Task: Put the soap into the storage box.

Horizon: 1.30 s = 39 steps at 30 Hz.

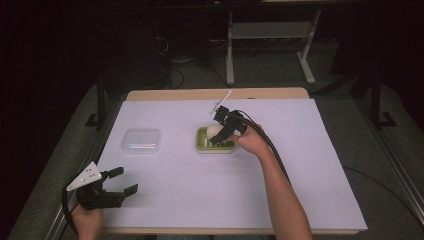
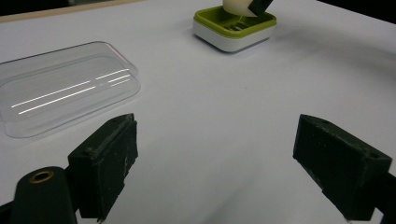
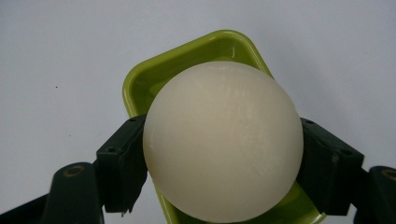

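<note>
Right hand-held gripper [image 1: 220,134] clamped on a smooth, cream, rounded soap [image 3: 223,142] above the green, round-cornered dish [image 1: 202,142] at mid-tabletop [image 1: 300,165]. Left hand-held gripper [image 1: 122,182], jaws apart, near the front-left edge; clear plastic lid [image 1: 142,141] lies well apart from the dish.

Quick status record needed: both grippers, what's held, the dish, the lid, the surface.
right gripper: shut on the round cream-white soap bar, jaws pressing its two sides
soap position: directly over the green rectangular soap dish with white base; contact with the dish cannot be told
left gripper: open, holding nothing, at the near left of the table
clear plastic rectangular lid: lying flat, left of the dish, apart from it
surface: white sheet over the wooden table
</note>
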Available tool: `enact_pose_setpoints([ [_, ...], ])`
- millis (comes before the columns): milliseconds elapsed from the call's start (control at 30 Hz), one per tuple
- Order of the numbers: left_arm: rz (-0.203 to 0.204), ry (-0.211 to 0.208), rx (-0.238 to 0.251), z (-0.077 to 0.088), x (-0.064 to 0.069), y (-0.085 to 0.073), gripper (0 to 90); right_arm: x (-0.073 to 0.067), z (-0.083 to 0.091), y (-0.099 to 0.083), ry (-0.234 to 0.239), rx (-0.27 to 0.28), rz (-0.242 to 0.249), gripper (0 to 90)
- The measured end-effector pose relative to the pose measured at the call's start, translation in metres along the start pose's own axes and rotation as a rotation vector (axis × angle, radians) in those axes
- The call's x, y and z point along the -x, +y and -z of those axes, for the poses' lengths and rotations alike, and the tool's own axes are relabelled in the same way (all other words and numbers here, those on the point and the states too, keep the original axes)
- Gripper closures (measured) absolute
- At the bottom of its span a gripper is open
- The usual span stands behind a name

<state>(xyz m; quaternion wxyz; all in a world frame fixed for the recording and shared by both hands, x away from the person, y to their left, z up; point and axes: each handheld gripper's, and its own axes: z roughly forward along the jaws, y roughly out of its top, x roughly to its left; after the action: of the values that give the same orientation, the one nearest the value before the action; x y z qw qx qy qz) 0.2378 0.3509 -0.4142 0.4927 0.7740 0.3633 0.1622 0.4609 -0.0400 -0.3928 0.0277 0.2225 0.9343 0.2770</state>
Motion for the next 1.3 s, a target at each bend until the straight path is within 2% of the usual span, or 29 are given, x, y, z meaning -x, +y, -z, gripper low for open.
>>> enact_pose_setpoints([
  [567, -0.003, -0.001, -0.001, 0.0, 0.0, 0.0, 13.3, -0.001, -0.012, 0.002, 0.009, -0.025, 0.005, 24.3],
  [1300, -0.002, 0.001, 0.001, 0.0, 0.0, 0.0, 13.3, -0.001, -0.015, 0.002, 0.006, -0.033, 0.0, 24.3],
])
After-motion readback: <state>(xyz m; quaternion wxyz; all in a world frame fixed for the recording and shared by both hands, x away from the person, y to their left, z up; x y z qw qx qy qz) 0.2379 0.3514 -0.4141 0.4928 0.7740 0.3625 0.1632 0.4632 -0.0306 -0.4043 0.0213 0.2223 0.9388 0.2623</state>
